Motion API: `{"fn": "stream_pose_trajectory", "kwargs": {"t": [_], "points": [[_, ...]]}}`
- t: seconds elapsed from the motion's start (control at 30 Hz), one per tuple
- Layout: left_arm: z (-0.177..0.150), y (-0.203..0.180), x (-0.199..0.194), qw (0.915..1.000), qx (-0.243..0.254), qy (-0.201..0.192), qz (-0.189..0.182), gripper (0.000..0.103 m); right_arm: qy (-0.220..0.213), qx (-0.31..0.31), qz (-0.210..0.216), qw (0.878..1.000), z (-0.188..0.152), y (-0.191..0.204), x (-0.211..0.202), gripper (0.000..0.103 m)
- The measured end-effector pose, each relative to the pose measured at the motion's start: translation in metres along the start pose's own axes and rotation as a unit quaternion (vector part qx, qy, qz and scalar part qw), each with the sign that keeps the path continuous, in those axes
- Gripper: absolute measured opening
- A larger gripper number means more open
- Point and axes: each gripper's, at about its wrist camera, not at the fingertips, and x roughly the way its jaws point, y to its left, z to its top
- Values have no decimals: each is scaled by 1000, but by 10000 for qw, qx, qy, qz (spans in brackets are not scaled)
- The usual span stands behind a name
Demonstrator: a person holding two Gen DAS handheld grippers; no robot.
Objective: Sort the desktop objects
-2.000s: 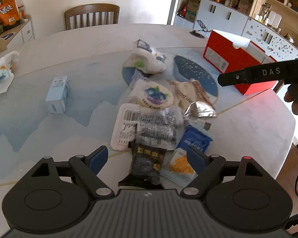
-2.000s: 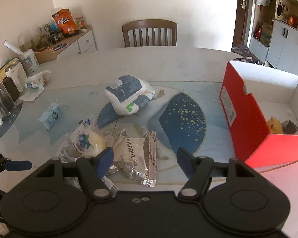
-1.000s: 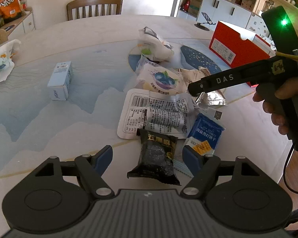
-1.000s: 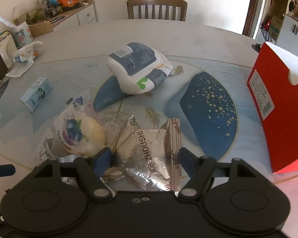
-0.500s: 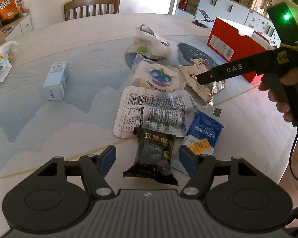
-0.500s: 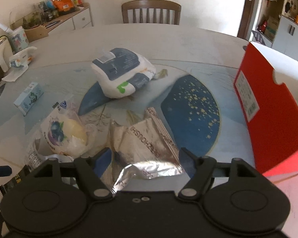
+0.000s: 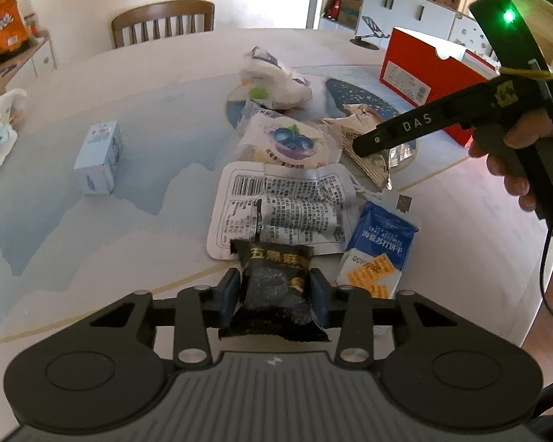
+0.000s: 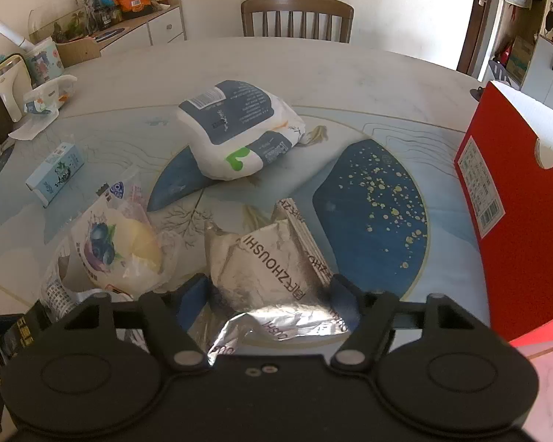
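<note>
While the left gripper (image 7: 274,296) draws its jaws in, both blue pads already press the sides of a small black snack packet (image 7: 274,294), which lies at the near rim of the round table (image 7: 92,118), its far end overlapping a flat white printed pouch (image 7: 276,210). Just right of that packet lies a blue cracker sachet (image 7: 378,250), close to the table's curved right edge, where the floor shows beyond. The right gripper (image 8: 267,293), held in a hand (image 7: 512,158), has its jaws closing more slowly around a crumpled silver foil bag (image 8: 272,269); the bag fills the gap between the pads, and the pads appear to touch its sides. To the left of the foil bag sits a clear-wrapped blueberry bun (image 8: 118,246), touching the printed pouch. Farther back, a white and navy bag (image 8: 239,129) rests near the table's middle. An open red box (image 8: 516,199) stands at the right side of the table, its tall wall just beside the right gripper, leaving a narrow lane over the dark blue speckled patch. Well apart on the left sits a small pale blue carton (image 8: 53,173), with wide bare tabletop around it and behind, up to a wooden chair (image 8: 296,14) at the far edge.
</note>
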Motion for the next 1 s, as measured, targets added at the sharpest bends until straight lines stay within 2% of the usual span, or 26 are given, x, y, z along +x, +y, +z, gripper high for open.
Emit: {"fn": "stream_pose_trajectory", "kwargs": {"t": [0.23,0.5,1.0], "points": [[1,1,1,10000,-33,-26,-7,35,-4,44,-86,10000,0,0,-3,60],[2,7,-5,9994,-284,-152,-106,34,-82,71,-153,9998,-2,1,-11,51],[29,-4,-29,9980,-382,-462,-187,34,-153,348,-56,9993,-8,-12,-49,50]]}}
